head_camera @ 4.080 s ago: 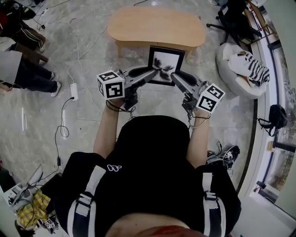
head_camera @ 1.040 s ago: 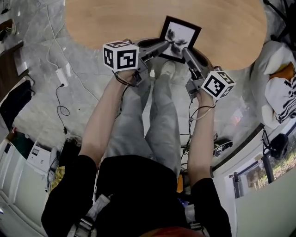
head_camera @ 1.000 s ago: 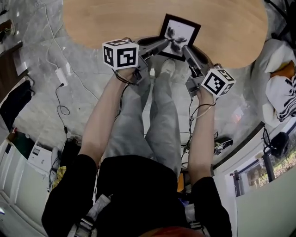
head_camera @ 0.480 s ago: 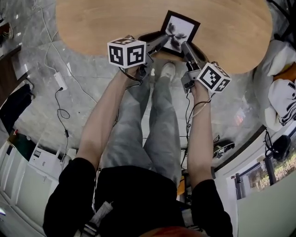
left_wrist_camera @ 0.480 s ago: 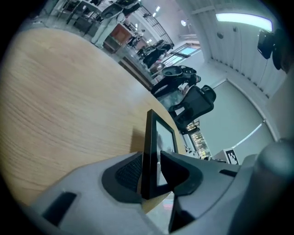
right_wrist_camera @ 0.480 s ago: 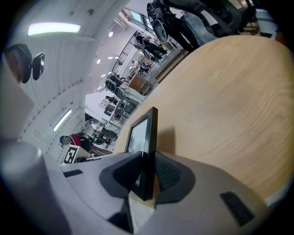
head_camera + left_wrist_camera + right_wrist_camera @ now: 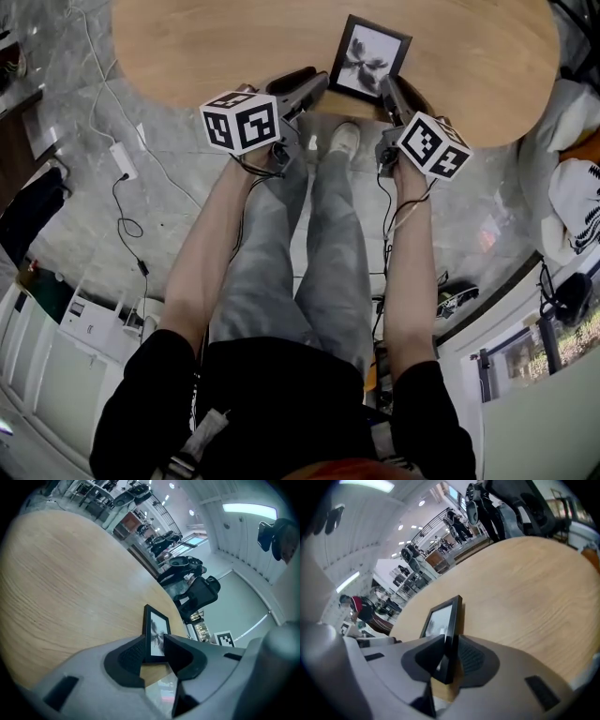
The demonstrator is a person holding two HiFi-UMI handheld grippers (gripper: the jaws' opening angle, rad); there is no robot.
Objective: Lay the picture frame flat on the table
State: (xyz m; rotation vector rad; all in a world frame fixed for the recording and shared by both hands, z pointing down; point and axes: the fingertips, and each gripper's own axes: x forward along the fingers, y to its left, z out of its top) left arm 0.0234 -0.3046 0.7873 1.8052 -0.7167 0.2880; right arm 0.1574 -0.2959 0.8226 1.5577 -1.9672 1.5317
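A black picture frame with a grey print rests on the round wooden table near its front edge, face turned up. I cannot tell if it lies fully flat. My left gripper is at its lower left corner. Its jaws are opening, and in the left gripper view the picture frame still stands between the left gripper's tips. My right gripper is at the lower right corner. There the right gripper pinches the picture frame's edge.
The person's legs and a white shoe are below the table's front edge. A power strip and cables lie on the floor at left. A white cushion seat is at right. Office chairs stand beyond the table.
The frame sits slightly higher and more to the right on the table. The left gripper has slid back toward the frame's lower left corner. The right gripper stays on the frame.
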